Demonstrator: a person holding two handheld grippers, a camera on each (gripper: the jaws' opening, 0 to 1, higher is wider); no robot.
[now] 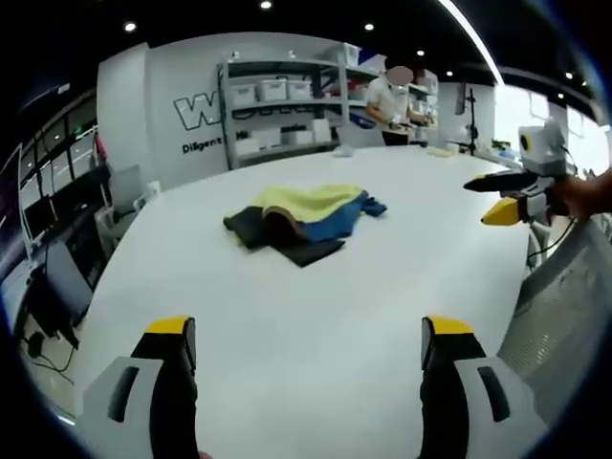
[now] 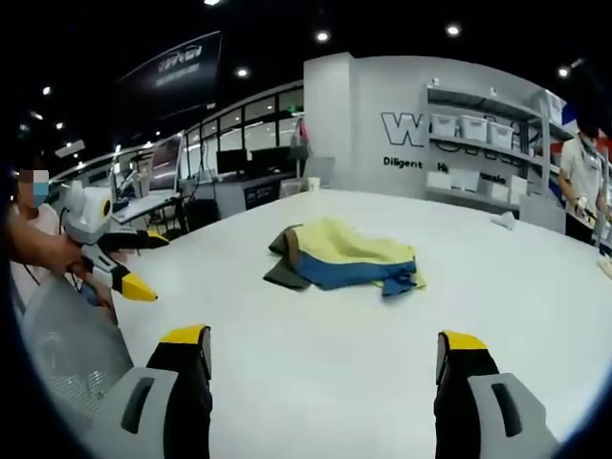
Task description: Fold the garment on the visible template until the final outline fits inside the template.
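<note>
left gripper view: the garment (image 1: 304, 222), a crumpled heap of yellow, blue and dark cloth, lies near the middle of the white worktop (image 1: 316, 325), well apart from the left gripper (image 1: 311, 346); its yellow-tipped fingers (image 1: 170, 337) stand spread wide with nothing between them; at the right edge the right gripper (image 1: 505, 199) hangs above the worktop's margin, held by a hand (image 1: 585, 194); shelving (image 1: 287, 105) and a person stand behind. right gripper view: the same garment (image 2: 342, 258) seen from the other side, yellow layer uppermost, blue beneath, a dark panel at the left end; the right gripper (image 2: 325, 352) likewise has its fingers spread and empty; the left gripper (image 2: 120, 258) enters from the left, its fingers seemingly drawn close together from this angle. no template outline can be made out on the worktop. judgement: the cloth looks light, soft and limp, likely to sag and drag when lifted; it should first be spread flat; the best holds appear to be free edges or corners at the two ends, pinched through a single layer, one gripper to each end.
</note>
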